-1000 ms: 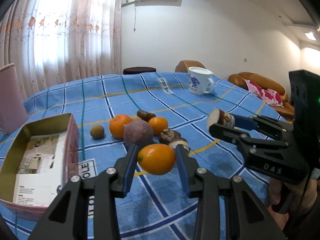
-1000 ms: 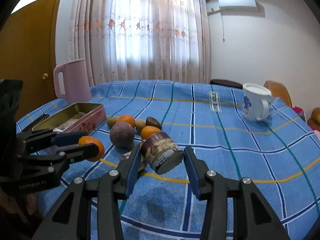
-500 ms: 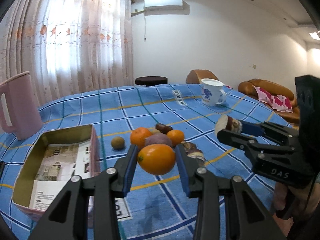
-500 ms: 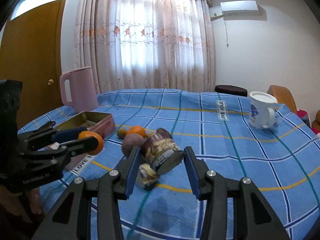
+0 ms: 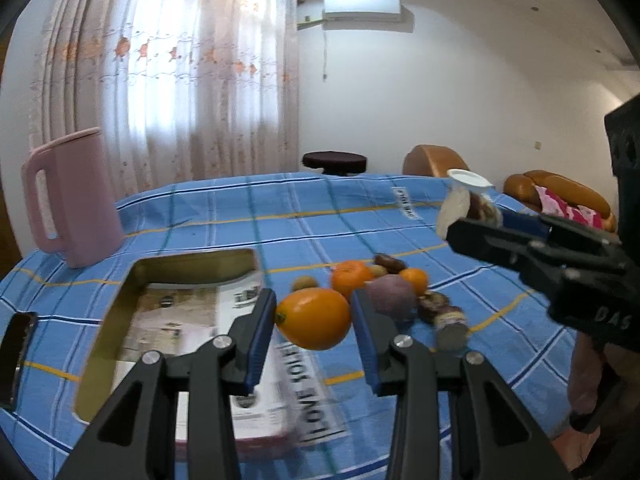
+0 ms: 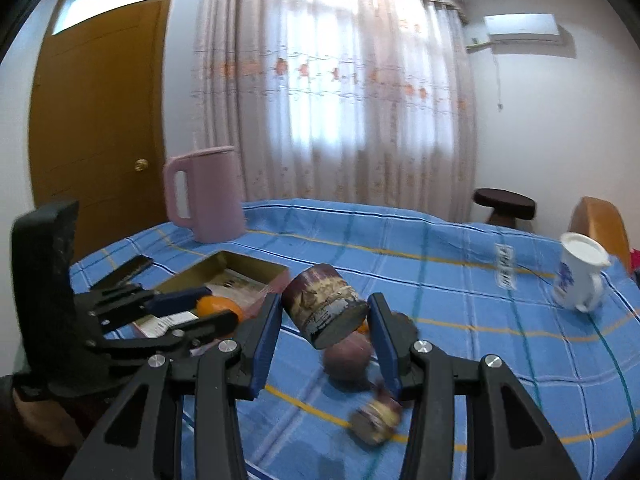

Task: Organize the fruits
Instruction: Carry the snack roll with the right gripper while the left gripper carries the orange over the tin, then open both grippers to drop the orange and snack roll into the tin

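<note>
Gripping an orange fruit [image 5: 314, 318] across its widest part, the left claw [image 5: 313, 330] carries it in the air just past the right-hand wall of the open tin box [image 5: 192, 268], which sits toward the desk's left edge. Its skin looks smooth and waxy, so it could probably roll between the blue pads; a hold at the middle, as here, seems safest, with gentle pressure since the flesh likely bruises. The right claw [image 6: 325, 330] is clenched on a brown cut piece [image 6: 324, 310], tilted, flat face down and toward the camera. That piece looks stiff and rough-skinned, probably less slippery. Remaining fruits [image 5: 376, 286] lie clustered mid-desk on the blue checked cloth [image 5: 280, 216], beside the box. A pink jug [image 5: 72, 200] stands at the far left edge, a white mug [image 6: 578, 276] far right.
</note>
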The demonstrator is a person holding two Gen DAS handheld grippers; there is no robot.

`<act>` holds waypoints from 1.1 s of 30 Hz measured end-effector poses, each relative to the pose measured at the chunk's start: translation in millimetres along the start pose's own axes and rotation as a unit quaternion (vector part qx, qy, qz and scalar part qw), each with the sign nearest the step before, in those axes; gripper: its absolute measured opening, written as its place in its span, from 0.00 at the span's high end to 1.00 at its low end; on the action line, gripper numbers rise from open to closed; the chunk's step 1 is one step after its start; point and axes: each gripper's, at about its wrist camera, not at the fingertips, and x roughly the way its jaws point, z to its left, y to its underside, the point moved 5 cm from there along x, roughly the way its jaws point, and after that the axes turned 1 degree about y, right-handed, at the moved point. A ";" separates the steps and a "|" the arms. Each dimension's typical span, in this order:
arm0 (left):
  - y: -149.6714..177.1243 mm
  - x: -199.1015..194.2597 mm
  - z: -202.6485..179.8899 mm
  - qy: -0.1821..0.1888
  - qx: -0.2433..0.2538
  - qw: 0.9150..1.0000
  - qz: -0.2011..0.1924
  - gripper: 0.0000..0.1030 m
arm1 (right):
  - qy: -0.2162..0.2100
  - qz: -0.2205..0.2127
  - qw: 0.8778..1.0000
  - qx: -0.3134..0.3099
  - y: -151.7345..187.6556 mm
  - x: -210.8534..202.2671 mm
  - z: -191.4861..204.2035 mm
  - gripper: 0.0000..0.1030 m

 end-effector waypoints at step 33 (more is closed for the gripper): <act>24.4 21.7 120.0 -0.052 -0.093 0.992 0.066 0.61 | -0.097 0.096 0.989 -0.060 11.8 112.6 113.4 0.55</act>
